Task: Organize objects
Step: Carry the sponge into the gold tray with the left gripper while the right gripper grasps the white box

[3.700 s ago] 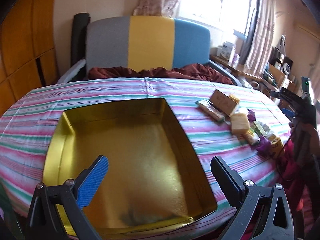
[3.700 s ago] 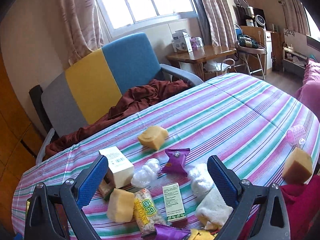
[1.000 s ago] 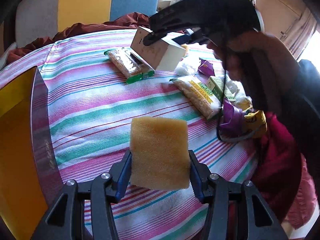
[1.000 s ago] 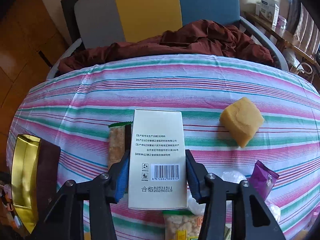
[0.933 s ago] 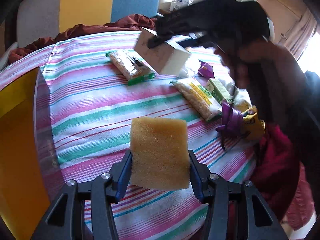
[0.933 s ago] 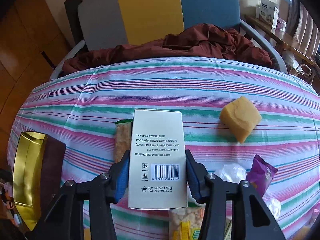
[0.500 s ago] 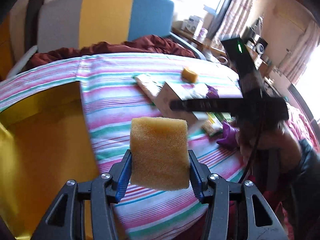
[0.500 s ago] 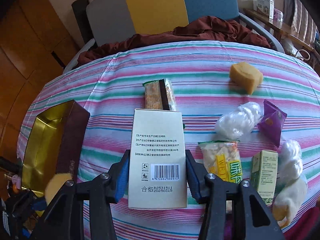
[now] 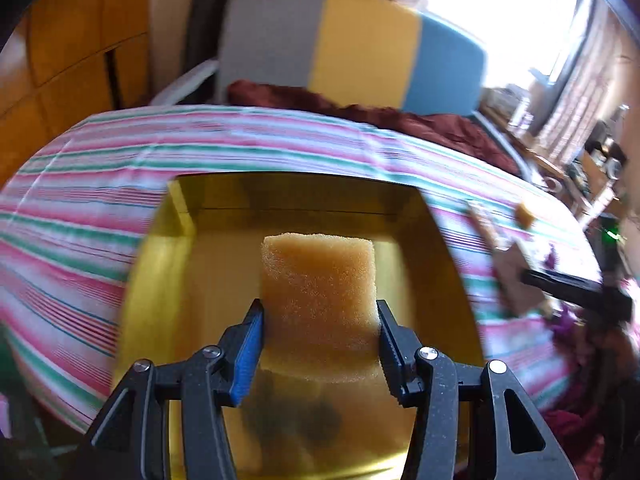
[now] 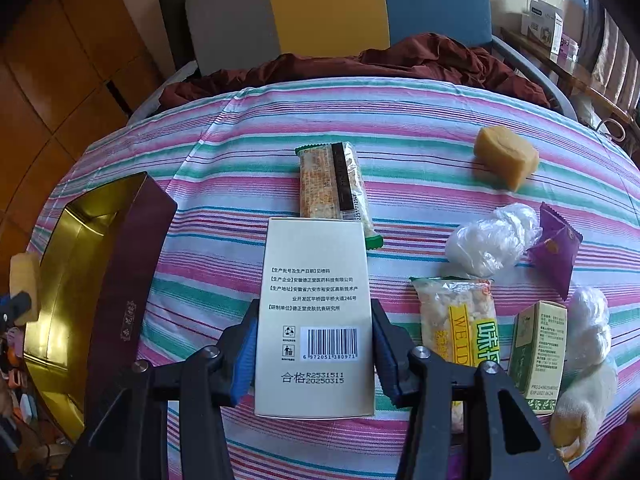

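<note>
My left gripper (image 9: 318, 326) is shut on a yellow sponge (image 9: 318, 280) and holds it over the open gold box (image 9: 168, 280) on the striped tablecloth. That sponge (image 10: 24, 276) and the gold box (image 10: 72, 248) also show at the left of the right wrist view. My right gripper (image 10: 314, 340) is shut on a white carton (image 10: 314, 312) with a barcode, held above the table right of the box.
Loose items lie on the cloth (image 10: 400, 132): a cereal bar (image 10: 334, 184), a second sponge (image 10: 506, 156), a plastic wad (image 10: 492, 240), a purple packet (image 10: 554, 248), a snack bag (image 10: 456, 320), a green carton (image 10: 538, 356). A striped armchair (image 9: 352, 48) stands behind.
My left gripper swung left with the sponge, from above the cloth to above the gold box. My right gripper pulled back and left with the carton.
</note>
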`<state>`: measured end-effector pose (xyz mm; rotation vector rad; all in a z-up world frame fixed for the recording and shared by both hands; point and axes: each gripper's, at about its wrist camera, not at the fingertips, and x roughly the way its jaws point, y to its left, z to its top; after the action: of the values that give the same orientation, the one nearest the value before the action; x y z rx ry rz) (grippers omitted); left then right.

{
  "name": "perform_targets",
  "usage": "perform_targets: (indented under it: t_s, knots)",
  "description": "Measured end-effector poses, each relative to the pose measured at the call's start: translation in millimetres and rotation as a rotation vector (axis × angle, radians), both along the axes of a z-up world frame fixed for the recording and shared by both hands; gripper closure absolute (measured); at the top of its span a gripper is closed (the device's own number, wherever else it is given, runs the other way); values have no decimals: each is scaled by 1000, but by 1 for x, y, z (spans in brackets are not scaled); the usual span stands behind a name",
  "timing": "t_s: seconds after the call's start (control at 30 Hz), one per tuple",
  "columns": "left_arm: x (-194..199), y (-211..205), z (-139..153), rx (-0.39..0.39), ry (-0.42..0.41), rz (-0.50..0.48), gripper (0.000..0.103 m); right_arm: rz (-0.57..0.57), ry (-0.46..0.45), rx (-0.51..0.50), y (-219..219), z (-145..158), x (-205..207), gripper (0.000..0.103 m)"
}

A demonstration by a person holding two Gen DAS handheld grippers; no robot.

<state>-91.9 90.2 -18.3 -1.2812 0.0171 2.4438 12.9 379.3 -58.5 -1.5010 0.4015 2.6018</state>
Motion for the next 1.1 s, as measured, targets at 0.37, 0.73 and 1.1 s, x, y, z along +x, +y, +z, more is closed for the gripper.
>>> perform_targets:
  t_s: [0.37,0.73,1.1]
  knots:
    - [-87,-16,-35,-99,-73,33,50,5,1,12,-1,-1,-1,53]
    - [-109,-23,-37,-118,-58,82,35,12,-1,31,-2,-3,-1,53]
    - [-28,-61,-7,-21,23,171,33,-40,68,-10,-3,27,8,53]
